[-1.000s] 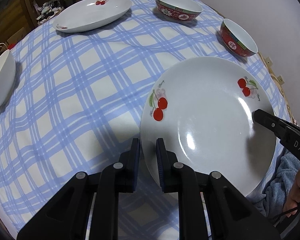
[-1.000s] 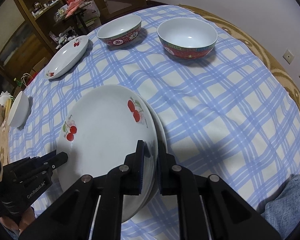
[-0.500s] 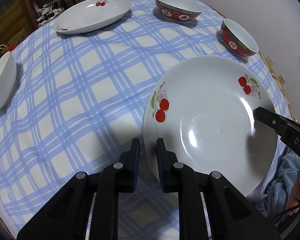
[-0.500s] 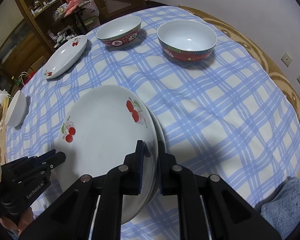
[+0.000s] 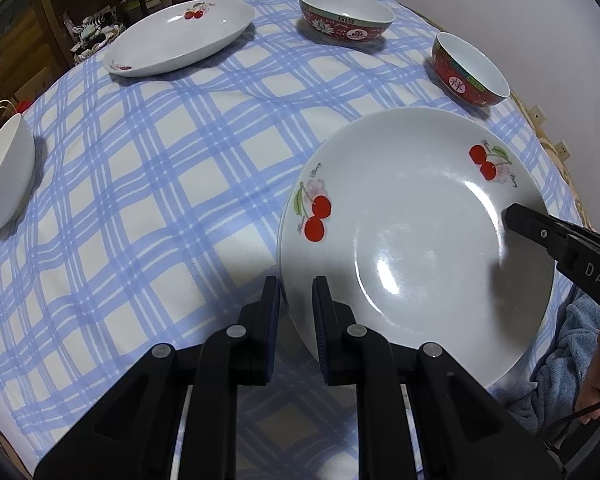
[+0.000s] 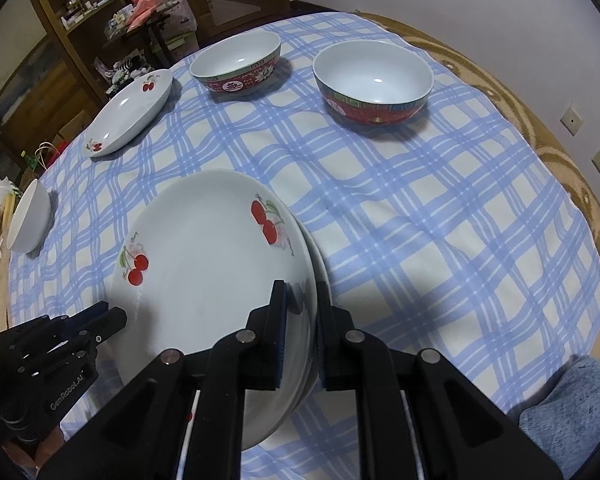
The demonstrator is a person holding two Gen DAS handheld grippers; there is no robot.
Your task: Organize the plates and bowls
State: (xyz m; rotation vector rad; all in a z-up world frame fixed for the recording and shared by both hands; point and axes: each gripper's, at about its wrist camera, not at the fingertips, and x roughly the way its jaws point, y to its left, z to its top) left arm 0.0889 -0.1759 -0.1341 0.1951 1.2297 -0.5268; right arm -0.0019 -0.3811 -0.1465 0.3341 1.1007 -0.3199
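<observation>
A stack of white cherry-print plates lies on the blue checked tablecloth close in front; it also shows in the right wrist view. My left gripper is shut on the stack's left rim. My right gripper is shut on its right rim, and its black finger reaches over the rim in the left wrist view. A third cherry plate lies at the far left. Two red bowls stand at the far side. A white bowl sits at the left edge.
The round table's edge curves along the right, with a wall and sockets beyond it. Wooden shelves with clutter stand behind the table. A blue cloth lies at the near right.
Both grippers stay clamped on the plate stack. The stack has shifted slightly nearer and to the left; the view of the table has barely changed.
</observation>
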